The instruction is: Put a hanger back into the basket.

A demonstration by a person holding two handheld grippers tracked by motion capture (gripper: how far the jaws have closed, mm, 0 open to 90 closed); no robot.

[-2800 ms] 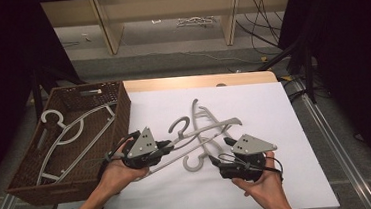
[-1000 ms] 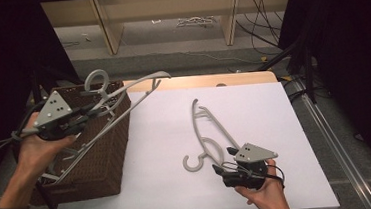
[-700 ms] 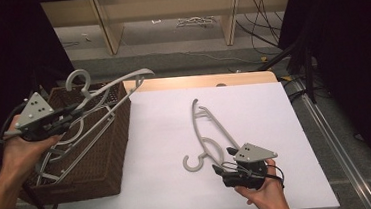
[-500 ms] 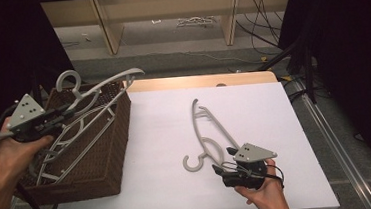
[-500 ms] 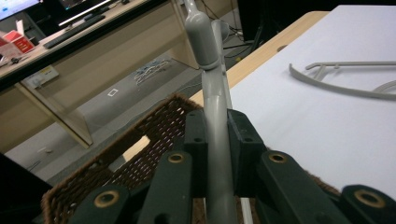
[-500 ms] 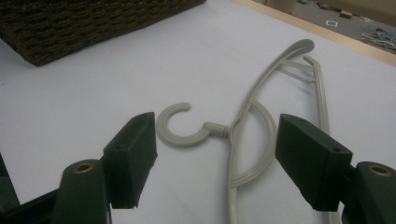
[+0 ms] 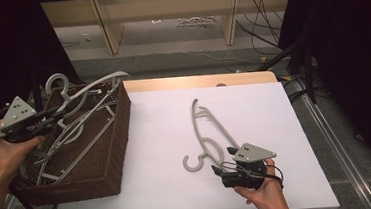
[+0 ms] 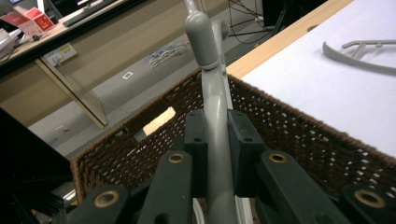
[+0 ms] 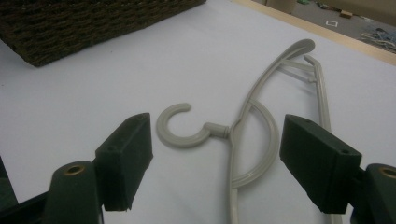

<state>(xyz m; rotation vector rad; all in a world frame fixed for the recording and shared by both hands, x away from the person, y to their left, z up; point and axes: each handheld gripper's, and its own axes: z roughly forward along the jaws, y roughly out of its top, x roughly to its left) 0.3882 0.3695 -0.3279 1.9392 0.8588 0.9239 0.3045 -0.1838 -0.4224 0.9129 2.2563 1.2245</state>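
Your left gripper [image 7: 49, 116] is at the left edge, over the near-left part of the basket [image 7: 113, 163], jaws clamped on a grey hanger [image 7: 94, 85]. That hanger juts up and right across the basket, hook [image 7: 56, 82] raised above the far rim. More hangers [image 7: 71, 143] lie inside the basket. Your right gripper [image 7: 218, 171] sits low at the near side of the white mat [image 7: 161, 136], jaws spread and just been widening, pointing left. A second hanger [image 7: 208, 133] lies flat on the mat just ahead of it, hook nearest the jaws, untouched.
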